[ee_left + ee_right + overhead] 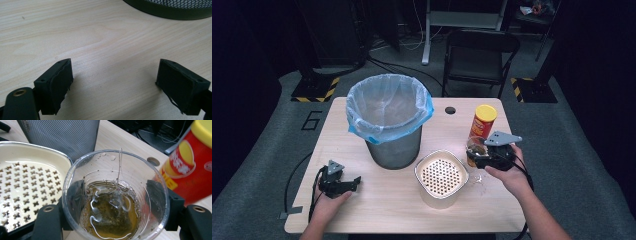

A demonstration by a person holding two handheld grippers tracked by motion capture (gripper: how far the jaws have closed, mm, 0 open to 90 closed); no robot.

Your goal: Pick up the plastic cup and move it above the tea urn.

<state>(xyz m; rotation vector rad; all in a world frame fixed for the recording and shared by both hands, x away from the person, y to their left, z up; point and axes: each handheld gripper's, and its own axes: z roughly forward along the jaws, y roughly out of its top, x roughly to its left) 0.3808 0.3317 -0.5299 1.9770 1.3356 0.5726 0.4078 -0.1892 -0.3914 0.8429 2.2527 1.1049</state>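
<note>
The right gripper point(116, 202) clamps a clear plastic cup point(115, 195) with a tea bag point(110, 212) in brown liquid, at 3 o'clock of the perforated strainer bowl point(441, 176). The left gripper point(115, 85) rests wide apart on the table point(100, 37), at 7 o'clock of the lined trash bin point(389, 117).

High view overhead facing forward, tool views close, low, all sharing table point(377, 200), mesh bin point(394, 150).

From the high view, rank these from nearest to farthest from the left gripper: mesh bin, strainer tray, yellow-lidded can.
Measured from the left gripper:
1. Mesh bin, just ahead and to its right.
2. Strainer tray, farther right, at the table's near middle.
3. Yellow-lidded can, far right, behind the right gripper.
</note>
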